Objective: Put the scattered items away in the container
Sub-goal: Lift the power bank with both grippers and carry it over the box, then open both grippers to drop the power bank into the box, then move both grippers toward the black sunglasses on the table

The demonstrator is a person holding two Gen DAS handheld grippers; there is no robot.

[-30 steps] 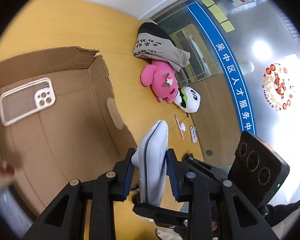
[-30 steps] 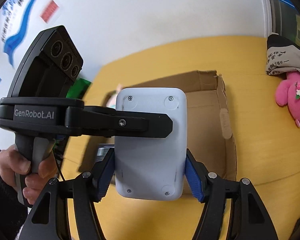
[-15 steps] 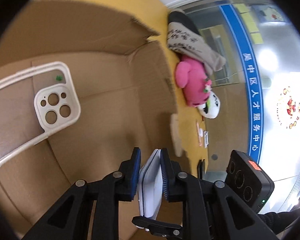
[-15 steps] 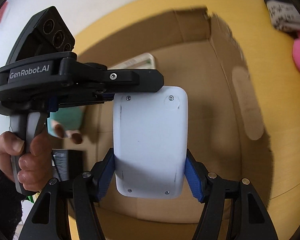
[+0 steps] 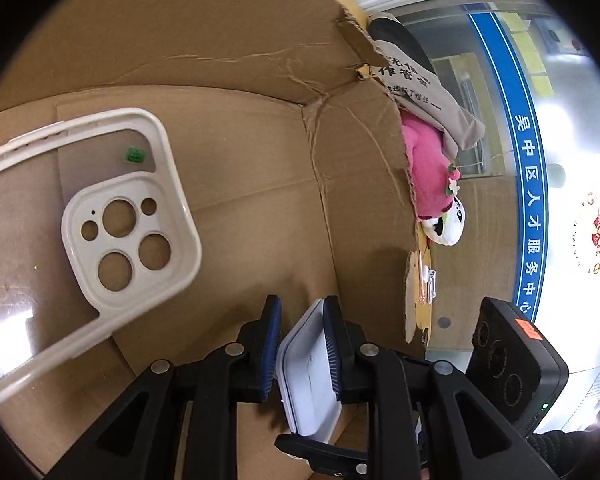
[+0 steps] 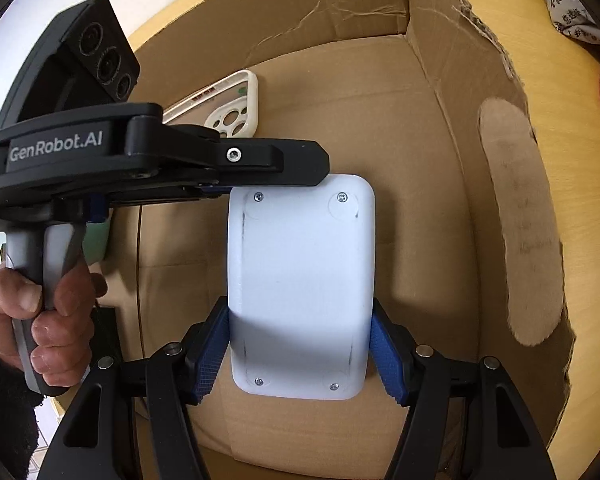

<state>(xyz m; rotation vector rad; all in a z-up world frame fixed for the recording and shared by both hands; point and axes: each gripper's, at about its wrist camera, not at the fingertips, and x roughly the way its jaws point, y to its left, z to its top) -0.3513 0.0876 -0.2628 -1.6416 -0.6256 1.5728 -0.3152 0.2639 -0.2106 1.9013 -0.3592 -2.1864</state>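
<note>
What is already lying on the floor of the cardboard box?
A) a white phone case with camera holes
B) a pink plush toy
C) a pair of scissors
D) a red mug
A: a white phone case with round camera cut-outs lies flat on the cardboard box floor, while the pink plush toy sits outside on the table.

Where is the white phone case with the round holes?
The white plastic phone case lies on the floor of the brown cardboard box, at the left of the left wrist view, beyond the white flat device in the right wrist view.
</note>
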